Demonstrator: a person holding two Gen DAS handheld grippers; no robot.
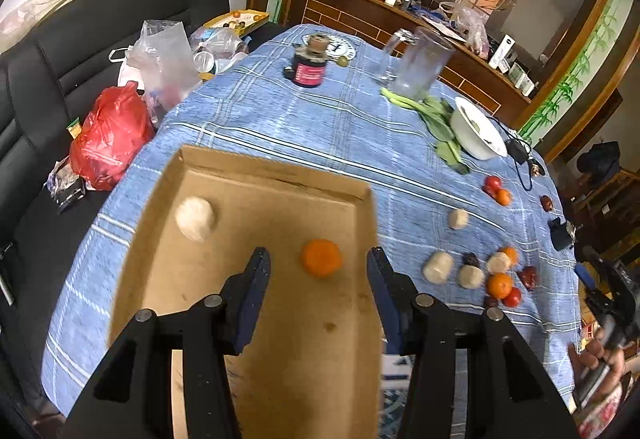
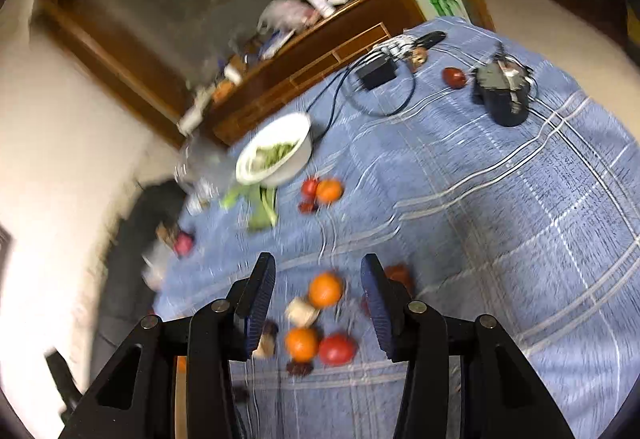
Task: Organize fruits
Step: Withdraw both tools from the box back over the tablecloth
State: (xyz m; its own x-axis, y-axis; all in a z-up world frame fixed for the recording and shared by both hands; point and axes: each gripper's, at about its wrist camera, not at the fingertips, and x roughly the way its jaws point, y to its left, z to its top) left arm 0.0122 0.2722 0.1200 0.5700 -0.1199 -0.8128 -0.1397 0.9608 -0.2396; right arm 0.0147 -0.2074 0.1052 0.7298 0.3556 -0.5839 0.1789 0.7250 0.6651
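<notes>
A: How do the jaws stand?

B: Both pairs stand apart with nothing between the pads. The left gripper (image 1: 318, 267) hangs over a shallow cardboard tray (image 1: 280, 175); the right gripper (image 2: 318, 279) is tilted over a cluster of loose fruit, and its view is smeared with blur.

A: Where is the fruit?

B: Two pieces lie in the tray: an orange (image 1: 321, 257) just ahead of the left jaws, and a pale round fruit (image 1: 196, 219) at ten o'clock from it, well apart. On the blue checked tablecloth (image 1: 320, 127), at three o'clock from the tray, is the cluster: pale pieces (image 1: 438, 267), a second orange (image 1: 499, 285), and red and dark ones touching or nearly so. A smaller pair, red and orange (image 1: 498, 191), sits at one o'clock, near a white bowl (image 1: 478, 129) and some green leaves (image 1: 436, 119).

A: What could go wrong?

B: In my judgement, the cluster is the hazard. In the right wrist view an orange (image 2: 326, 289), a pale piece (image 2: 302, 311), another orange (image 2: 302, 343) and a red fruit (image 2: 338, 349) crowd together below the jaws. Closing there could pinch two at once or nudge a round neighbour into rolling towards the table edge. The blur suggests a fast approach, which makes misplacing the pads likelier.
</notes>
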